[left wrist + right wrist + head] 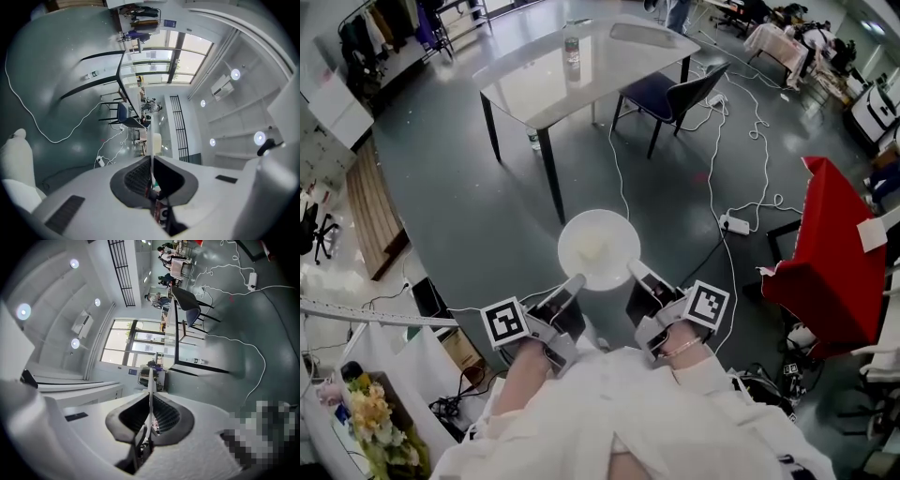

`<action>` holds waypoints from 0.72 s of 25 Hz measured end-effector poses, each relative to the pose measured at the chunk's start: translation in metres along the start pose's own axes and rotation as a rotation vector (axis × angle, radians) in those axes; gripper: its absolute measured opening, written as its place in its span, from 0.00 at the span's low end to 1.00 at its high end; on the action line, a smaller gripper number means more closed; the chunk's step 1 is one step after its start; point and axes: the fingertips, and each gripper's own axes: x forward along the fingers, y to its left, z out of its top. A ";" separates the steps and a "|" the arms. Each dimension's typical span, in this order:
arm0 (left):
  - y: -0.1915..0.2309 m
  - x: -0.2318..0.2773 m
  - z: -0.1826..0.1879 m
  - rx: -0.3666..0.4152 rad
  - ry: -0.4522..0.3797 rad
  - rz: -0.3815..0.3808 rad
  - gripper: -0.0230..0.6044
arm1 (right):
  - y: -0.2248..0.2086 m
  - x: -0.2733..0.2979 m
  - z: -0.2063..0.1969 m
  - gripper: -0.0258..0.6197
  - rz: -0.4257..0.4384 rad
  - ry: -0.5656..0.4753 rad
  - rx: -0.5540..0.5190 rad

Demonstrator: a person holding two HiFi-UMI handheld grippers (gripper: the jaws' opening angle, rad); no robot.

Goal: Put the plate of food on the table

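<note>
The white plate is held level between the two grippers, above the grey floor and well short of the table, which stands further ahead with a bottle on it and a dark chair at its right side. The left gripper is closed on the plate's near-left rim and the right gripper on its near-right rim, so the plate lies out ahead of both pairs of jaws, with only its edge taken between the pads. A pale mound of food is seen at the plate's middle in the head view alone. In each gripper view the plate is reduced to a thin white line, edge-on, pinched between dark ribbed pads that are all but together (nothing of the food can be made out there). What the gripper views add is the room at large: tall windows, ceiling lights, and the table seen from the side on its black legs. A white cable is trailed across the floor at the right.
</note>
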 end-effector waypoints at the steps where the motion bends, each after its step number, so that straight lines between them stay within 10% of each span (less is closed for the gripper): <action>1: 0.001 0.004 0.003 0.000 0.005 0.002 0.08 | -0.001 0.003 0.004 0.06 0.000 0.003 -0.004; 18: 0.014 0.108 0.165 0.013 0.100 0.013 0.08 | -0.022 0.158 0.107 0.06 -0.040 -0.055 0.003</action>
